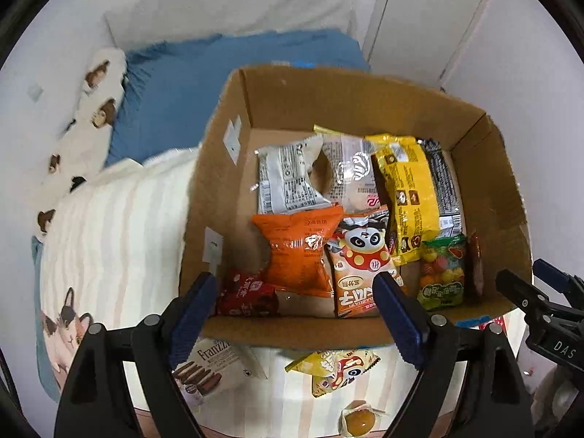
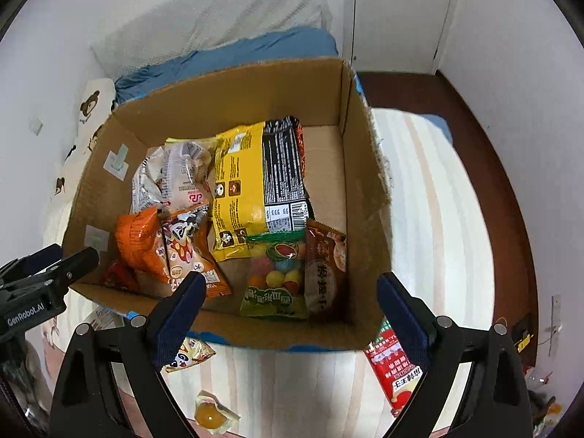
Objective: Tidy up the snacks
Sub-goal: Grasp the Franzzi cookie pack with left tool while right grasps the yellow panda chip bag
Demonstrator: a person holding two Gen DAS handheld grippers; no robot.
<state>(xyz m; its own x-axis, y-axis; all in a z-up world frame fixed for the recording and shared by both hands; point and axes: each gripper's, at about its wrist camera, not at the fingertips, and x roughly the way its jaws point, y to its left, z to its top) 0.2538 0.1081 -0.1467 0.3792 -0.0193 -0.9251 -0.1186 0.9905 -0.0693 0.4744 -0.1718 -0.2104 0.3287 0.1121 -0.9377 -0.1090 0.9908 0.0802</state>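
Observation:
An open cardboard box stands on the bed and holds several snack packs: an orange bag, a panda pack, a yellow bag, a green candy bag, and a brown pack. My left gripper is open and empty over the box's near wall. My right gripper is open and empty over the same wall. Loose on the bed lie a Franzzi biscuit box, a yellow panda pack, a wrapped yolk pastry, and a red pack.
The bed has a striped cream cover, a blue sheet and a bear-print pillow. White walls and a door stand behind. A dark wooden bed frame runs along the right.

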